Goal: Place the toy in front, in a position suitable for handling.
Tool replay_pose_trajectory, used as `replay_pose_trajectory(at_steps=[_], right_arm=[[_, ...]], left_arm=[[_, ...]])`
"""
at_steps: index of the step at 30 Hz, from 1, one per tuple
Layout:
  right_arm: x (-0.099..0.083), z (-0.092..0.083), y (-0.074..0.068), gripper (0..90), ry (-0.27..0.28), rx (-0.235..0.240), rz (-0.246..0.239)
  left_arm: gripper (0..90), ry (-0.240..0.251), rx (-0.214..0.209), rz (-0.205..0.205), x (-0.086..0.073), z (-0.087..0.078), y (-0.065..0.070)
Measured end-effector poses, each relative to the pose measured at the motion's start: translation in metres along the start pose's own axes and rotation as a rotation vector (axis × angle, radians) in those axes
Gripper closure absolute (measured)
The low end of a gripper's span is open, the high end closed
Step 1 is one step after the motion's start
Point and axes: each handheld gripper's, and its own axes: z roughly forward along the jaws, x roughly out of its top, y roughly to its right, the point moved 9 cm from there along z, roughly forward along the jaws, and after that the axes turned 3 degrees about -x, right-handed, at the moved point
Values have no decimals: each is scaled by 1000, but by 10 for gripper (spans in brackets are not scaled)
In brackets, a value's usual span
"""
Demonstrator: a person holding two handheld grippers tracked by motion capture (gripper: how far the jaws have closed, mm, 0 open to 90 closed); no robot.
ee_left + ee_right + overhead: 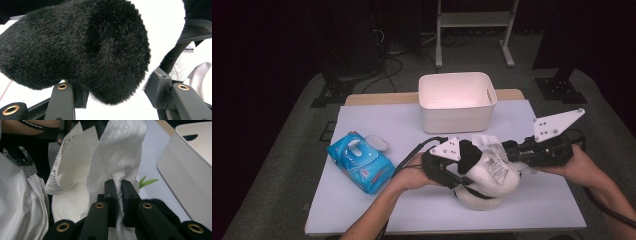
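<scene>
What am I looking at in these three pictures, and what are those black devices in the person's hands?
A person at a table holds a hand-operated gripper in each hand. One picture looks down from above; the other two come from cameras riding on the grippers. The left gripper has a black furry part of a white plush toy between its fingers. The right gripper is shut on a white wipe. Also on the table: a white bin and a blue wipes pack.
</scene>
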Motion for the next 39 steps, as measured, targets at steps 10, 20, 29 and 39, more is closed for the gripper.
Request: replay_pose_trajectory(at_steps=[10, 20, 29, 39], right_arm=[[-16, -12, 13, 832, -5, -21, 57], [7, 5, 3, 831, 10, 18, -3], [3, 3, 0, 831, -14, 24, 2], [26, 13, -7, 831, 13, 57, -40]], left_arm=[[445, 12, 13, -16, -4, -9, -3], [445, -20, 11, 8, 5, -6, -2], [445, -10, 42, -6, 1, -20, -8], [448, -46, 44, 16, 8, -15, -6]])
